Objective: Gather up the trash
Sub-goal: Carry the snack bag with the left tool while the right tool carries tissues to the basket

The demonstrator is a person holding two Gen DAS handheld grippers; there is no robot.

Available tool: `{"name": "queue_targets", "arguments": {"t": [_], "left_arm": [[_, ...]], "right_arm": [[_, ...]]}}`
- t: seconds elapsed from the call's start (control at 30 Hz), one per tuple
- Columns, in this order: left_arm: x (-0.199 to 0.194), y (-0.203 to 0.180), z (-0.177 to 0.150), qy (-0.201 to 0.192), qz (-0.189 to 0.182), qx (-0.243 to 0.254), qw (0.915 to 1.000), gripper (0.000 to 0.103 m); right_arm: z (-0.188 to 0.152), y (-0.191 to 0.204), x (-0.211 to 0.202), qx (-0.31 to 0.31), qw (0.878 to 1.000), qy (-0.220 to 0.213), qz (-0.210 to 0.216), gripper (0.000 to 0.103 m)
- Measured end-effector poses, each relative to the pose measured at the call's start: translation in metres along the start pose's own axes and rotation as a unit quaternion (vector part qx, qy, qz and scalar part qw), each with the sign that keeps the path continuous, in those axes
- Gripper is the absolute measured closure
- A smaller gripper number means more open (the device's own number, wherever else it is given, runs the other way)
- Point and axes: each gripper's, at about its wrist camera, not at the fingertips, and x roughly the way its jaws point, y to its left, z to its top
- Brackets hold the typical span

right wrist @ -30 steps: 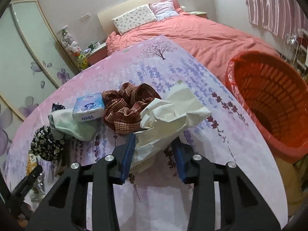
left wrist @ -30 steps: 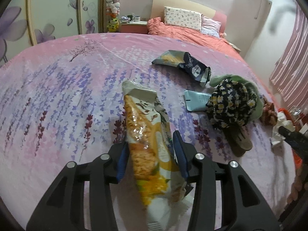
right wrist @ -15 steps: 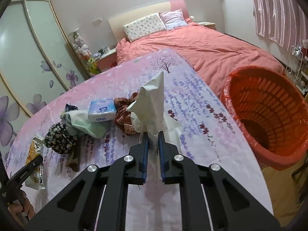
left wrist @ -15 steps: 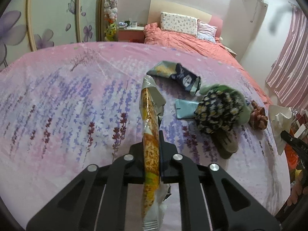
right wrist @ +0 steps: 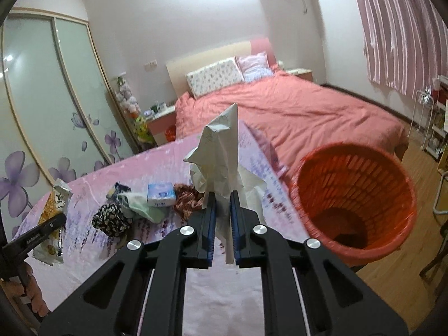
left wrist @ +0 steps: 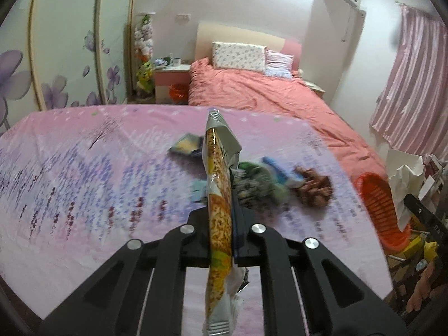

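Left tool [left wrist: 221, 221] clamps the wrapper [left wrist: 217, 184] edge-on, long axis pointing away; right tool [right wrist: 222, 218] pinches the tissue [right wrist: 221, 151], tip up.

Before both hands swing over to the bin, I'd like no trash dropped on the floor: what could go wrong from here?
1. The left gripper pinches the snack wrapper mid-length; its long ends hang free and might snag the orange basket rim.
2. The right gripper clamps only the lower part of the crumpled paper, so the paper could slip out.
3. Both hands head for one basket opening and could collide.
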Motion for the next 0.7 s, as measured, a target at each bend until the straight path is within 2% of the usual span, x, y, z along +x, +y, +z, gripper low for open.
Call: {"name": "queue_targets", "arguments": {"t": [0.33, 0.7], "left_arm": [[-0.012, -0.095, 0.013, -0.011, -0.083, 0.040, 0.9957, 0.093], [0.006, -0.209, 0.007, 0.001, -0.185, 0.095, 0.9782, 0.093]], "right_arm": [[0.010, -0.035, -0.029, 0.000, 0.998, -0.051, -0.042, 0.093], [0.018, -0.093, -0.026, 0.036, 0.994, -0.065, -0.076, 0.093]]}}
